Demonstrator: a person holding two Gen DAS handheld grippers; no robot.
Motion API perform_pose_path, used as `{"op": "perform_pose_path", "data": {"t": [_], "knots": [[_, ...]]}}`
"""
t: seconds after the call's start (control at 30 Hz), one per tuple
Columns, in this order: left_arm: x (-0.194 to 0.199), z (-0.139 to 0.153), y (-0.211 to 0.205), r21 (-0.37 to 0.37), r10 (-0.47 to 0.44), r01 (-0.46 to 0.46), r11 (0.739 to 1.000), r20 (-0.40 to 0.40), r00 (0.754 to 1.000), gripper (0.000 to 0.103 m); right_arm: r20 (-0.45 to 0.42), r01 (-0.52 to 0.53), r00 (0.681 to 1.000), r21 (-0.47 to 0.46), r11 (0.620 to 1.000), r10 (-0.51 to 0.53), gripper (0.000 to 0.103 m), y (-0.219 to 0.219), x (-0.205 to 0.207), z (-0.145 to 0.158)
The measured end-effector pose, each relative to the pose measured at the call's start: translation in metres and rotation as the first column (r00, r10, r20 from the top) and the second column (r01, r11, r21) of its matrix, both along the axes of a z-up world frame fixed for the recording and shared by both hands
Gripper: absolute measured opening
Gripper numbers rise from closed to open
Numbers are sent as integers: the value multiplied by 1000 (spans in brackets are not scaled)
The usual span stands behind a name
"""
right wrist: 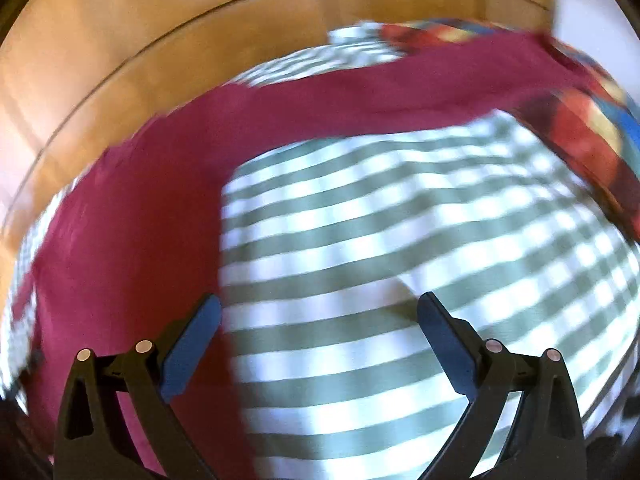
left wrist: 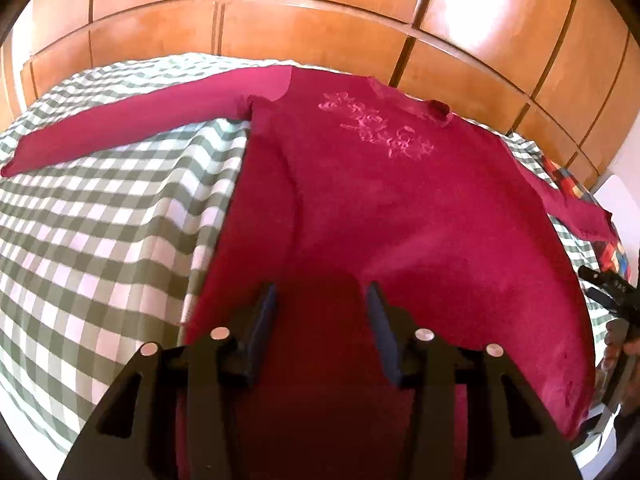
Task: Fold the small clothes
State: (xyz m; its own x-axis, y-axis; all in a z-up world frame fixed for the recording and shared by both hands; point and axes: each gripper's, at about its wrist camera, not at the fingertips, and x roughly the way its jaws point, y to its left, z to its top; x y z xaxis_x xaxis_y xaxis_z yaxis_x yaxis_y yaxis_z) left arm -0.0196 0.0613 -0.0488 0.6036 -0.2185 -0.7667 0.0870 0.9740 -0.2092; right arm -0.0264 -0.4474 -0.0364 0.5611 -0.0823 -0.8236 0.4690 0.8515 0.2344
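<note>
A dark red long-sleeved shirt (left wrist: 380, 200) with a pink print on the chest lies flat, front up, on a green-and-white checked bedspread (left wrist: 100, 220). One sleeve (left wrist: 140, 120) stretches out to the left. My left gripper (left wrist: 322, 292) hovers over the shirt's lower body, open, with nothing pinched between its blue pads. In the blurred right wrist view the shirt (right wrist: 132, 220) fills the left side and its other sleeve (right wrist: 400, 84) runs to the upper right. My right gripper (right wrist: 320, 308) is wide open above the bedspread (right wrist: 400, 260), just right of the shirt's side edge.
Wooden wardrobe panels (left wrist: 320, 20) stand close behind the bed. A colourful patchwork cloth (left wrist: 576, 188) lies at the bed's right end, under the sleeve tip, also visible as the patchwork cloth (right wrist: 580, 128). A hand (left wrist: 618, 344) shows at the right edge.
</note>
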Motion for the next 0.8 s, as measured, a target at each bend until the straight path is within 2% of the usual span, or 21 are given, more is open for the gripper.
{"op": "perform_pose_path", "data": {"t": [0.07, 0.13, 0.17, 0.23, 0.3, 0.37, 0.43, 0.53, 0.63, 0.73, 0.8], "knots": [[2, 3, -8, 21, -8, 7, 1000, 13, 1000, 56, 33, 94, 995, 54, 994, -95, 82, -33, -3, 6], [1, 7, -16, 33, -23, 22, 999, 27, 999, 62, 63, 176, 982, 61, 982, -180, 75, -61, -6, 16], [1, 8, -21, 43, -38, 36, 998, 33, 999, 69, 76, 213, 973, 58, 975, -217, 70, -74, -6, 20], [0, 7, -28, 59, -51, 49, 997, 39, 998, 75, 107, 297, 947, 78, 952, -304, 65, -109, -6, 30], [2, 2, -31, 61, -59, 58, 996, 17, 998, 76, 125, 360, 920, 101, 927, -371, 60, -137, -4, 37], [4, -3, -33, 64, -50, 50, 997, 3, 999, 81, 124, 416, 895, 119, 902, -429, 58, -166, 1, 39], [4, -5, -35, 73, -49, 48, 996, 7, 999, 85, 113, 459, 874, 133, 879, -473, 49, -190, 8, 39], [6, -8, -40, 104, -40, 38, 994, 8, 999, 91, 85, 499, 851, 177, 848, -518, 49, -217, 21, 34], [9, -9, -40, 96, -19, 18, 995, 9, 1000, 95, 75, 528, 834, 178, 831, -546, 49, -223, 31, 32], [12, -11, -41, 95, -12, 12, 995, 1, 1000, 97, 65, 527, 841, 130, 840, -537, 40, -219, 41, 30], [14, -11, -42, 92, -15, 16, 996, -7, 1000, 98, 64, 510, 852, 128, 851, -520, 38, -217, 40, 34]]}}
